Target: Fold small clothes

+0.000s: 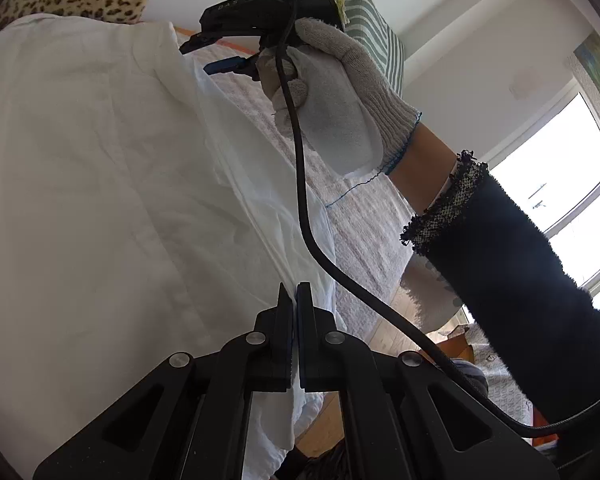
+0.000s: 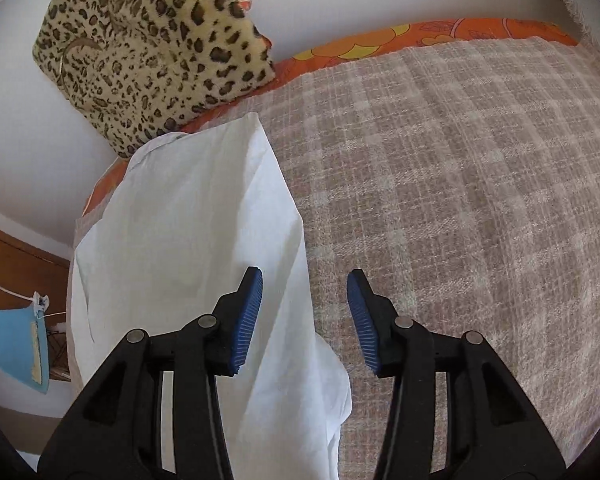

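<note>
Left gripper (image 1: 295, 304) was clamped on a fold of the white garment (image 1: 100, 184), its two black fingers pressed together with the cloth edge pinched between them. From that pinch the garment's hem ran away from the gripper, up and slightly left, toward the far end of the bed; the cloth's long axis lay along that same line, and its broad body spread out to the gripper's left.

Right gripper (image 2: 305, 312) stood open, its blue-ribbed pads (image 2: 246, 320) well apart and holding nothing. In the left wrist view it (image 1: 220, 54) sat ahead of the left gripper at the garment's far edge, held by a gloved hand (image 1: 332, 104) with a black cable (image 1: 300, 184) trailing back from it. In the right wrist view the left pad sat over the white garment (image 2: 188, 240) while the right pad sat over bare blanket. The garment there reached forward from the gripper as a long, narrowing strip, its far corner near the leopard-print pillow (image 2: 148, 56).

To the right of the garment's edge, the checked blanket (image 2: 460, 200) covering the bed lay bare as a wide stretch, bordered at the far side by an orange sheet (image 2: 380, 46) against the wall. A striped pillow (image 1: 374, 28) lay beyond the gloved hand.
</note>
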Tool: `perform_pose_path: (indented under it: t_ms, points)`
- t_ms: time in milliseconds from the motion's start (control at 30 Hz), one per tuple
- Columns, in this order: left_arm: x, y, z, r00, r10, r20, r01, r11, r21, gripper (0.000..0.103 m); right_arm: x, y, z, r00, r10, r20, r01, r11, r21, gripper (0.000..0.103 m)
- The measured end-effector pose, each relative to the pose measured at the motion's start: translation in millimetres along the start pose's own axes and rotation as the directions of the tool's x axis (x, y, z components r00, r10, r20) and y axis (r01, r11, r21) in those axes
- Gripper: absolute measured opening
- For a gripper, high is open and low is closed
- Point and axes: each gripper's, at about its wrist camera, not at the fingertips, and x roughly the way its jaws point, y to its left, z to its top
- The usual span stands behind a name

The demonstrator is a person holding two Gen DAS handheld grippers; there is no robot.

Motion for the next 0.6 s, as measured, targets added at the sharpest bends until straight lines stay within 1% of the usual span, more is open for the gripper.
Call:
perform_pose_path:
  t_ms: [33,67,100,133,200,333,367,433,467,500,533,600]
  points:
    - [0.6,-0.2,1.0,1.0,-0.002,0.0,0.002,1.0,0.002,0.0,1.3,1.0,2.5,1.0,-0.001,0.01,0.001,1.0,0.005,0.028]
    - [0.8,-0.3,1.3,1.0,-0.001,-0.004,0.001,1.0,0.008,0.0,3.3,2.2,5.8,1.0,0.014,0.008,-0.014,1.0,0.008,0.021]
    - [1.0,-0.6,1.3,1.0,0.006,-0.006,-0.006,1.0,0.02,0.0,4.7,4.2,8.2,0.999,0.037,0.001,-0.037,0.999,0.004,0.01]
    - [0.8,-0.7,1.0,1.0,0.01,-0.007,-0.01,1.0,0.028,0.0,3.6,6.2,9.5,0.999,0.039,0.004,-0.039,0.999,-0.008,0.007]
    - [0.9,-0.3,0.0,1.0,0.009,-0.01,-0.008,0.999,0.031,0.0,-2.0,10.3,11.3,1.0,-0.008,0.025,0.009,0.999,-0.043,0.004]
    - [-4.6,0.4,-4.8,1.0,0.003,-0.001,-0.003,1.0,0.026,0.0,-17.8,14.6,15.2,0.998,0.012,0.056,-0.009,0.999,-0.051,0.002]
    - [-5.4,-0.7,-5.5,1.0,0.004,0.002,-0.004,0.999,0.032,0.0,-22.8,17.6,16.2,0.998,0.009,0.067,-0.004,0.998,-0.065,0.002]
    - [-8.4,0.9,-8.6,1.0,0.01,0.008,-0.01,0.999,0.038,0.0,-25.9,22.2,16.7,0.996,-0.026,0.083,0.033,0.995,-0.09,0.002]
    - [-8.8,1.8,-9.6,1.0,0.006,0.005,-0.006,0.999,0.035,0.0,-23.5,21.4,16.7,0.996,-0.048,0.069,0.054,0.995,-0.088,0.002]
    - [-10.0,2.4,-11.1,1.0,0.006,0.004,-0.007,0.999,0.036,0.0,-18.5,18.9,16.4,0.998,-0.057,0.037,0.06,0.995,-0.075,0.004]
    - [-9.9,2.2,-10.8,1.0,0.009,0.005,-0.009,0.999,0.037,0.0,-12.6,17.5,15.7,0.999,-0.052,0.001,0.052,0.996,-0.069,0.008]
    - [-9.4,2.2,-10.3,1.0,0.001,0.005,-0.002,0.999,0.037,0.0,-6.0,20.5,11.1,0.999,-0.038,-0.022,0.036,0.996,-0.085,0.009]
